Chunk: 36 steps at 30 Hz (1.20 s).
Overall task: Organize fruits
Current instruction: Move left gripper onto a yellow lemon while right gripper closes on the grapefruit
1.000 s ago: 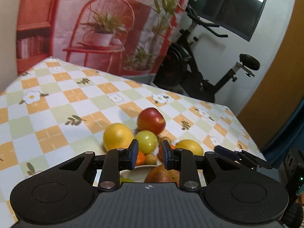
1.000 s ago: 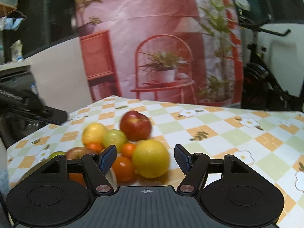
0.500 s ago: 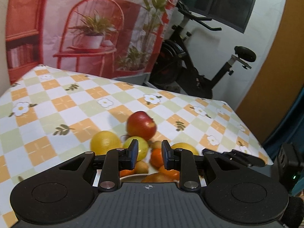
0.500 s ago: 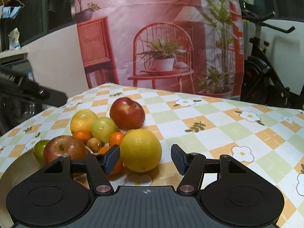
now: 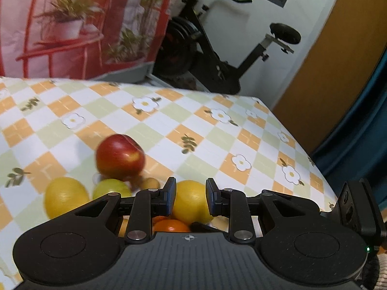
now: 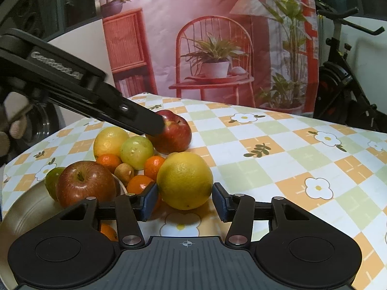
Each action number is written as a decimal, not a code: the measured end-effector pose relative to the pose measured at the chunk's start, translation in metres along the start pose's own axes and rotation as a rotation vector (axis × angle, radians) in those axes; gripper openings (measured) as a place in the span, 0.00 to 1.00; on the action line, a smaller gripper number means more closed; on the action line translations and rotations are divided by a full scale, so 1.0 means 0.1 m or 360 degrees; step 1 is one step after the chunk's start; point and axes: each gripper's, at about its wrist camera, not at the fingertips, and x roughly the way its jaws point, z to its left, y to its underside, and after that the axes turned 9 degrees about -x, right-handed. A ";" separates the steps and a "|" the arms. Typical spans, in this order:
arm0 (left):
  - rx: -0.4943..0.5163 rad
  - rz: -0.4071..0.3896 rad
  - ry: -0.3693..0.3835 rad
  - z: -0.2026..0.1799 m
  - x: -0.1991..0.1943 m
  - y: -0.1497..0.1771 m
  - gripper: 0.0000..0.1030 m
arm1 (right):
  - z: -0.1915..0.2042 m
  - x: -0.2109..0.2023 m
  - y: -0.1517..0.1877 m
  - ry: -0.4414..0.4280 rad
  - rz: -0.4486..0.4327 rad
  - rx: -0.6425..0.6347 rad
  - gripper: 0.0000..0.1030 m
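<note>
The right gripper (image 6: 185,201) has just been closing, and its jaws now bracket a big yellow citrus (image 6: 185,180) that sits on the tablecloth (image 6: 278,154); the left pad looks to be at the fruit's skin, while a thin gap shows at the right pad, so no grip is made. The left gripper (image 5: 190,199) is at its narrowest with nothing between the pads; in the left wrist view the same citrus (image 5: 191,203) lies beyond them. From the right wrist view that gripper reaches in from the left, its tip (image 6: 154,123) in front of the red apple (image 6: 174,133); whether it touches I cannot tell. White lettering on its side reads roughly "GenRobot.AI" (image 6: 56,65).

The fruits cluster at the near left of the table: a second apple (image 6: 85,183) and a green fruit (image 6: 53,177) lie on a pale plate (image 6: 21,207); a lemon (image 6: 110,141), a yellow-green fruit (image 6: 137,152), mandarins (image 6: 154,165) and a small brown fruit (image 6: 124,172) sit beside it. A printed backdrop (image 6: 212,38) hangs behind.
</note>
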 end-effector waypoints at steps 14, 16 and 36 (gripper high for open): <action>-0.0135 0.0177 0.0062 0.13 0.34 -0.09 0.27 | -0.06 -0.01 0.03 -0.0029 0.0000 0.0046 0.45; -0.0137 0.0179 0.0071 0.13 0.35 -0.10 0.27 | -0.07 0.01 0.02 -0.0046 0.0015 0.0070 0.45; -0.0149 0.0184 0.0142 0.13 0.38 -0.14 0.27 | -0.28 0.15 0.04 -0.0205 0.0055 0.0273 0.49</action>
